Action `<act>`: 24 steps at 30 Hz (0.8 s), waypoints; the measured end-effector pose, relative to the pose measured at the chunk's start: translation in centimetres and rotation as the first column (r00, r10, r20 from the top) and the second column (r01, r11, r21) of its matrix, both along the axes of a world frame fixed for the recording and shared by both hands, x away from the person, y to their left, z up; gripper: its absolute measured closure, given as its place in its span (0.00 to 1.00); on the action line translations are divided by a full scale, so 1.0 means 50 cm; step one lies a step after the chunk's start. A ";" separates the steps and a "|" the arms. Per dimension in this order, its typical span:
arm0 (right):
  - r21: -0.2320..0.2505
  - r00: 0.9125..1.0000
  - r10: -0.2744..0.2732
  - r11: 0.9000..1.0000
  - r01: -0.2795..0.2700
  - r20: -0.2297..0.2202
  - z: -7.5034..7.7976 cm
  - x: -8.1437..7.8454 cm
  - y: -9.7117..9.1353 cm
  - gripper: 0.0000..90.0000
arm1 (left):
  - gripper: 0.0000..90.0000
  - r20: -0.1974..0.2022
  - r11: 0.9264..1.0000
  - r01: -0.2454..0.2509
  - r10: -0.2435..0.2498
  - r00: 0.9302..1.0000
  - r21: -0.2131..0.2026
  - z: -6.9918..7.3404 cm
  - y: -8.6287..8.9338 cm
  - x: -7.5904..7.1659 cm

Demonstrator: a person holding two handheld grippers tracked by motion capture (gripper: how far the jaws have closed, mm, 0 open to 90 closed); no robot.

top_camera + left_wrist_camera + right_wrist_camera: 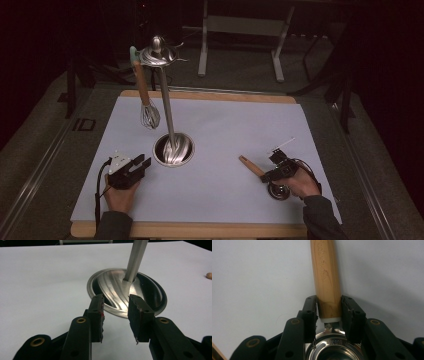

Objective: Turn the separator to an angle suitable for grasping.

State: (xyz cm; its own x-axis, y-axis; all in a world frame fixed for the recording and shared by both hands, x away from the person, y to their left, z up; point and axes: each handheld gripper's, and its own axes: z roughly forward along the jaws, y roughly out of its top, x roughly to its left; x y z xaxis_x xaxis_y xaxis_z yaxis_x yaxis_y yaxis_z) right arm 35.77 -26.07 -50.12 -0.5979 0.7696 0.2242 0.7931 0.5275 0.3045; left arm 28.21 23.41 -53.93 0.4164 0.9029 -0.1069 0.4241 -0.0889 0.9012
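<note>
Dark room, white table (225, 125). Right gripper (329, 312) low at near right, jaws astride ladle (325, 277) handle's base, slightly slack, bowl beneath gripper. Left gripper (115, 315) parted, empty, just short of stand base (140, 290). Whisk (148, 112) hanging from stand.

- On the white rectangular table mat (220, 125): round steel base of the tall utensil stand (173, 150), left of centre.
- Hanging from the stand's top ring, left of its pole: wooden-handled wire whisk (145, 95), above the mat's far left part.
- Near right on the mat: wooden-handled steel ladle (260, 172), bowl nearest the person, handle angled toward the centre.
- Around the ladle's handle, by the bowl: right gripper (275, 167).
- Just left of and before the base: left gripper (137, 167).
</note>
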 end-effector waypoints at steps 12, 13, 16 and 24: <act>-0.042 1.000 0.016 0.999 -0.016 0.002 0.015 0.004 0.023 0.79 | 0.73 -0.001 1.000 0.001 -0.001 1.000 0.000 0.000 0.000 0.000; -0.037 1.000 0.016 0.999 -0.016 0.004 0.014 0.004 0.023 0.79 | 0.73 0.000 1.000 0.001 -0.001 1.000 0.001 0.000 0.000 0.000; -0.012 1.000 0.010 1.000 -0.010 0.019 0.014 0.003 0.023 0.79 | 0.73 -0.001 1.000 0.001 -0.001 1.000 0.001 0.000 0.000 0.000; 0.087 0.996 0.007 0.996 -0.014 0.086 0.034 0.000 0.018 0.79 | 0.73 -0.001 1.000 0.000 0.000 1.000 0.001 0.000 -0.001 0.000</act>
